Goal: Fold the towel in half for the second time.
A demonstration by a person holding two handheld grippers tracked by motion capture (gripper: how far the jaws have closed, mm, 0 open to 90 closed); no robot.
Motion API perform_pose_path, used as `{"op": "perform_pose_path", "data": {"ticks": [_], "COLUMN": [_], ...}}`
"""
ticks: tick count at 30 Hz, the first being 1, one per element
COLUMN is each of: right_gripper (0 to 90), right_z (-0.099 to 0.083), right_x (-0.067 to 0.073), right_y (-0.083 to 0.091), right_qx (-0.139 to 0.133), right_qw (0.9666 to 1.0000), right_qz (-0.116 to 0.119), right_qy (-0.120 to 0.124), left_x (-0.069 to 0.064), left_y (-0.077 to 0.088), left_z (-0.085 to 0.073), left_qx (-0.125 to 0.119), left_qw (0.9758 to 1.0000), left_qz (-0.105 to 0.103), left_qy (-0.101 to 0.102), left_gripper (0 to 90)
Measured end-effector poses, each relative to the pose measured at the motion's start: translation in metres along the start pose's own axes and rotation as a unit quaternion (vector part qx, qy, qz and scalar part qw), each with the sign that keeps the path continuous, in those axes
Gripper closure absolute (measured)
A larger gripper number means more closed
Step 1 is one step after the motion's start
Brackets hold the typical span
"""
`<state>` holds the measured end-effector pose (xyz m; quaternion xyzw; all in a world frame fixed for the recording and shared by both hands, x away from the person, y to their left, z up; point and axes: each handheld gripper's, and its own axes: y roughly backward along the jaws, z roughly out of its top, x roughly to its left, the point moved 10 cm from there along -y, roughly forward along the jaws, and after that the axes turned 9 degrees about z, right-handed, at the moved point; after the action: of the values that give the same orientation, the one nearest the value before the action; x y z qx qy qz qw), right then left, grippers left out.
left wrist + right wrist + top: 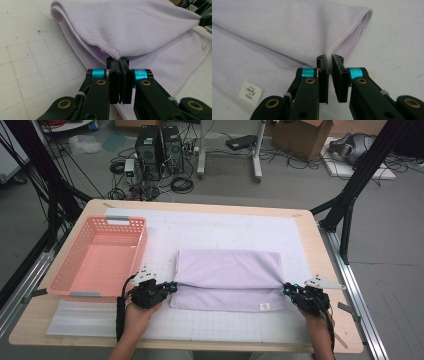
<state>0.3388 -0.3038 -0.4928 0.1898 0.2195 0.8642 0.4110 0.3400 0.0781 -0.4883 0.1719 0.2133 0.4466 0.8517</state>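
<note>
A lavender towel (227,279) lies folded on the white gridded mat (300,240) that covers the wooden table (320,250), near the person's edge and just right of a pink plastic basket (100,257). The towel sits apart from the basket, and a small white label (264,306) shows at its near right corner.

The left gripper (172,286) sits at the towel's left edge, held in the left hand (140,312). In the left gripper view its 2 black jaws are pressed together on the hemmed edge of the top layer (117,53), which rises in a peak from the pinch point while the lower layers stay flat on the mat.

The right gripper (287,289) sits at the towel's right edge, held in the right hand (315,317). In the right gripper view its jaws are nearly together, with the stitched edge of the upper layer (330,58) caught between the tips; a thin wedge of gap remains lower down between the pads. The label (250,93) lies to the left of those jaws on the bottom layer.

Both grippers lie low, close to the mat, at about the same distance from the table's near edge, with the towel stretched between them.
</note>
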Motion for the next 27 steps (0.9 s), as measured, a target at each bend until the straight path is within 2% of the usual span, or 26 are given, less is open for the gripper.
{"op": "perform_pose_path", "data": {"ticks": [7, 10, 14, 19, 27], "right_gripper": [84.0, 84.0, 84.0, 84.1, 84.1], "right_z": [-0.008, -0.011, -0.018, -0.019, -0.027], "right_x": [0.006, 0.011, 0.017, 0.023, 0.032], "right_y": [0.012, 0.021, 0.028, 0.037, 0.044], "right_qx": [-0.002, -0.003, 0.004, -0.001, 0.008], "right_qw": [1.0, 0.9999, 0.9998, 0.9998, 0.9996], "right_qz": [0.008, 0.011, 0.013, 0.016, 0.021], "right_qy": [-0.002, 0.006, 0.016, 0.014, 0.016], "left_x": [-0.004, -0.006, -0.011, -0.018, -0.02], "left_y": [0.013, 0.018, 0.026, 0.036, 0.042], "left_z": [-0.006, -0.011, -0.016, -0.024, -0.031], "left_qx": [-0.003, -0.001, 0.0, 0.003, 0.006], "left_qw": [1.0, 1.0, 0.9999, 0.9997, 0.9997], "left_qz": [-0.002, -0.002, -0.006, -0.012, -0.01], "left_qy": [-0.006, -0.007, -0.013, -0.02, -0.021], "left_gripper": [87.8, 87.7, 87.7, 87.7, 87.6]}}
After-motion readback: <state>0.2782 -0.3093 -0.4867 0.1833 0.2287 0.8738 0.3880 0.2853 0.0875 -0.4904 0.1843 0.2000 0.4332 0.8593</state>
